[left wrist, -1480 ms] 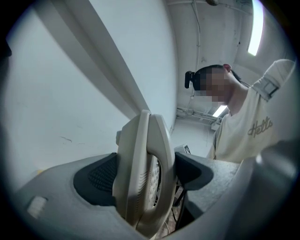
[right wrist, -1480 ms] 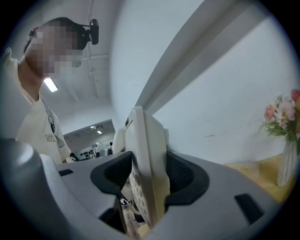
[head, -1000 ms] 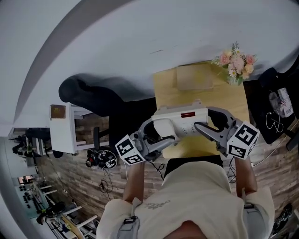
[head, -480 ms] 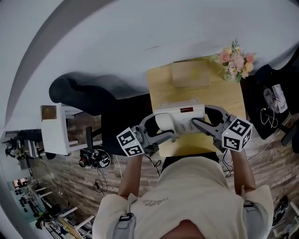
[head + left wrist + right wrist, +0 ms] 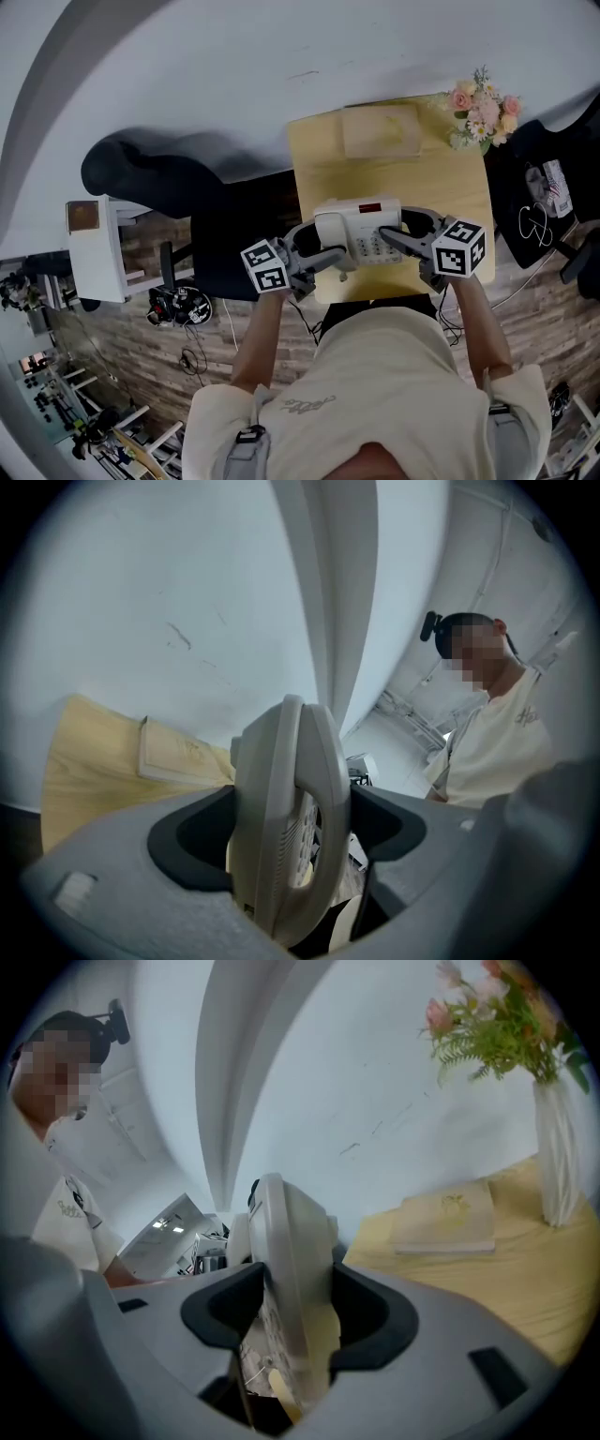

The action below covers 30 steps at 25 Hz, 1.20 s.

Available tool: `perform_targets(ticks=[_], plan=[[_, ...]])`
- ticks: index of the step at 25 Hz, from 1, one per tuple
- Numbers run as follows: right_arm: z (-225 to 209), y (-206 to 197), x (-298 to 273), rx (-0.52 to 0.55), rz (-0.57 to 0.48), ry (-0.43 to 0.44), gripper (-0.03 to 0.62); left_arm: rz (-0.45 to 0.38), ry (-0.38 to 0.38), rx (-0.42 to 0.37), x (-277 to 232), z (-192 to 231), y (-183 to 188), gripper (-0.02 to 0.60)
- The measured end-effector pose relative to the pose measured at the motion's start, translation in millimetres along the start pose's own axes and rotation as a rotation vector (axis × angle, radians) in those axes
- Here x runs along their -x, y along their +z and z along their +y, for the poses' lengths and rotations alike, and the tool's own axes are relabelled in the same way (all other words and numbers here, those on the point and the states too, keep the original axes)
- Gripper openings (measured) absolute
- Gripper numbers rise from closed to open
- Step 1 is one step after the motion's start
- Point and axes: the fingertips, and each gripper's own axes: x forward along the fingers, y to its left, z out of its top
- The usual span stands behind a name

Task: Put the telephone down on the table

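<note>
A white desk telephone (image 5: 361, 232) with a small red display hangs over the near part of the light wooden table (image 5: 464, 186). My left gripper (image 5: 336, 259) is shut on its left side, where the handset (image 5: 286, 827) lies, and my right gripper (image 5: 392, 236) is shut on its right edge (image 5: 286, 1283). In both gripper views the telephone stands edge-on between the dark jaw pads. Whether its underside touches the table is hidden.
A pale flat book (image 5: 380, 129) lies at the table's far edge by the white wall. A vase of pink flowers (image 5: 483, 105) stands at the far right corner. A dark chair (image 5: 155, 178) is left of the table, a white cabinet (image 5: 98, 248) further left.
Both grippers have carried the telephone forward and lower over the table. It now sits further onto the tabletop, and the view has shifted with it.
</note>
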Motion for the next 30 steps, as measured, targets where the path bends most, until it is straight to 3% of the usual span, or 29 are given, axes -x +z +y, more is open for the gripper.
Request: perform_targets(ticks=[16, 21, 30], plan=[[-91.3, -49.6, -48.8, -0.180, 0.079, -0.017, 0.213, 0.020, 0.004, 0.201, -15.8, 105.3, -42.9, 0.377], [-113.6, -60.9, -57.1, -0.247, 0.081, -0.016, 0.213, 0.018, -0.005, 0.228, -23.6, 130.3, -46.9, 0.377], [-152.4, -61.5, -81.5, -0.275, 0.126, -0.046, 0.213, 0.010, 0.027, 0.315, -30.8, 173.2, -54.7, 0.377]])
